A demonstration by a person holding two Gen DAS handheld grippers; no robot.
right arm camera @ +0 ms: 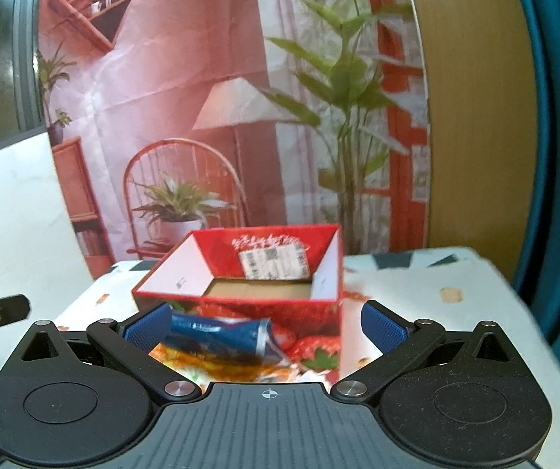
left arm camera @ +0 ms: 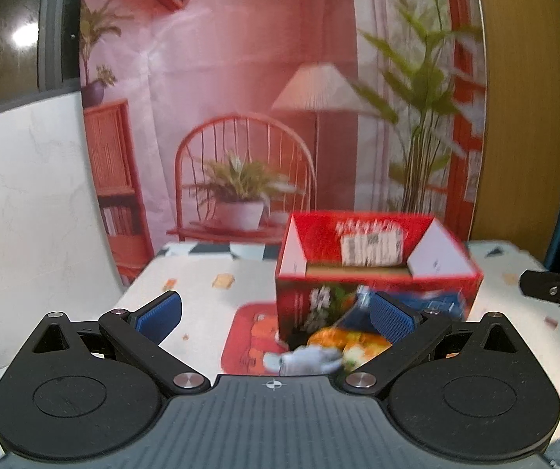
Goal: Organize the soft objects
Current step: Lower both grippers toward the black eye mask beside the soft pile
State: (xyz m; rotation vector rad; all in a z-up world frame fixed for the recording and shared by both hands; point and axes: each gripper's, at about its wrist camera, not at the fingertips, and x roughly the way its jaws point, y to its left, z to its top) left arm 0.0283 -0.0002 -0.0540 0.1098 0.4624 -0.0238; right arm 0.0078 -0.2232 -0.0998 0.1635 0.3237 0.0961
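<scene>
Soft packets: a crumpled dark-blue foil packet (right arm camera: 221,336) lies on top of an orange printed snack bag (right arm camera: 201,363), both on the table at the near side of the box, touching or just beside its front wall. A pale grey crinkled wrapper (left arm camera: 303,359) lies at the near edge of the pile in the left view.
Container: open red cardboard box with white inner flaps (right arm camera: 248,269), standing upright past the packets; its brown floor looks bare, so I judge nothing is sorted into it yet.
Right gripper (right arm camera: 268,326): blue-padded fingers spread wide and released, holding nothing; the blue packet sits just inside its left pad.
Left gripper (left arm camera: 276,312): also released and empty; its right pad overlaps the pile in view, so I cannot tell whether it touches.
Surface: white patterned tablecloth (right arm camera: 456,312) with a red printed mat (left arm camera: 248,340) to the left of the pile.
Backdrop: printed room scene with chair, lamp and plants, far behind the box.
Step in hand: probably picking the blue packet for the box.
How to do it well: centre the packet between the pads, close gently on its crumpled middle so it does not slip, lift clear of the front wall, and keep the bag beneath from dragging along.
</scene>
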